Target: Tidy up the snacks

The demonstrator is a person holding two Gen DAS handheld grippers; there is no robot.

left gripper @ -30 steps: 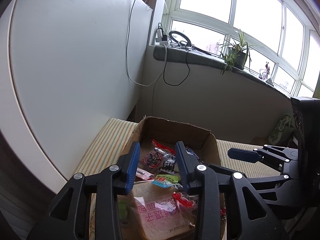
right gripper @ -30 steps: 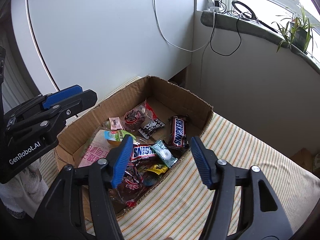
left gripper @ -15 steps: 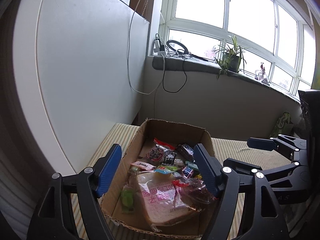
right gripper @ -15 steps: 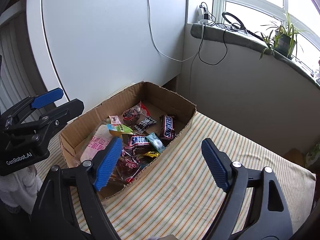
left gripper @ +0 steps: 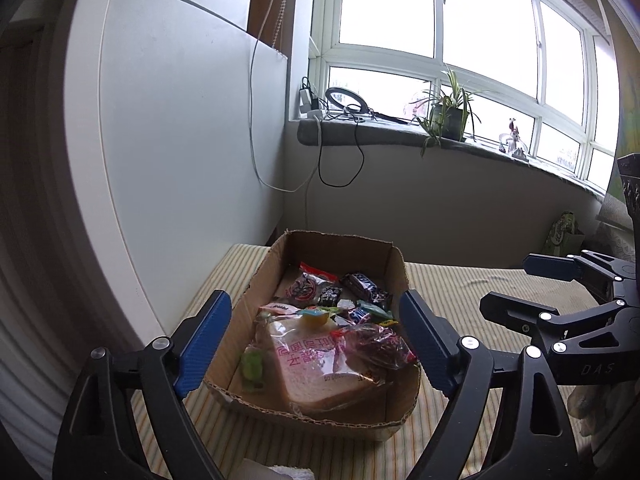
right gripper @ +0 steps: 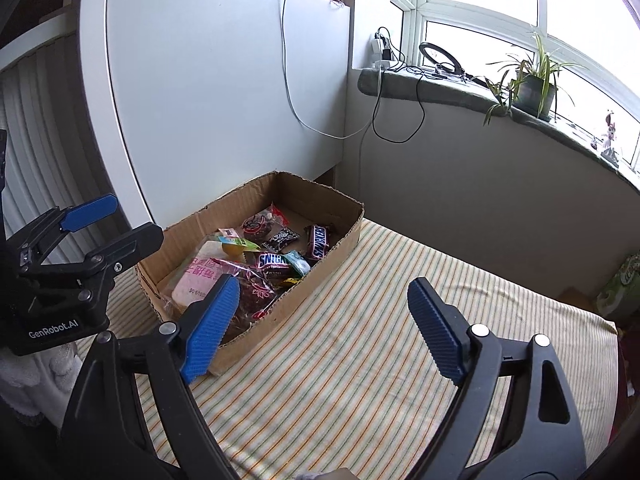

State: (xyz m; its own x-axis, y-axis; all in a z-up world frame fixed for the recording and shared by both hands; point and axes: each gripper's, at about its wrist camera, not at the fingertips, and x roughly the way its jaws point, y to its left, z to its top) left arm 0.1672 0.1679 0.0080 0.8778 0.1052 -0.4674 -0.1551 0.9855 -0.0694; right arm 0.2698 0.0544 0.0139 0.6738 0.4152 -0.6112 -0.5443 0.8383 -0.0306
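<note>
An open cardboard box point(left gripper: 320, 420) point(right gripper: 344, 252) holds several wrapped snacks: a bagged slice of bread point(left gripper: 320, 368) point(right gripper: 196, 276), Snickers bars point(right gripper: 318, 240) point(left gripper: 364, 286) and a dark red packet point(left gripper: 380, 344). My left gripper point(left gripper: 312, 298) hangs just short of the box's near end, jaws opening, with nothing held between them. My right gripper point(right gripper: 323, 282) hovers over the striped cloth beside the box's long side, jaws opening and empty. Each gripper also shows in the other's view: the right gripper point(left gripper: 516, 286), the left gripper point(right gripper: 128, 220).
The box sits on a striped cloth point(right gripper: 360, 360) that stretches away to the right. A white panel point(right gripper: 220, 100) stands behind the box with cables hanging down. A windowsill with a potted plant point(left gripper: 448, 116) runs along the back. A green bag point(right gripper: 624, 280) lies at the far right.
Both grippers have drawn back from the box and their jaws have spread much wider. The snacks in the box lie as before.
</note>
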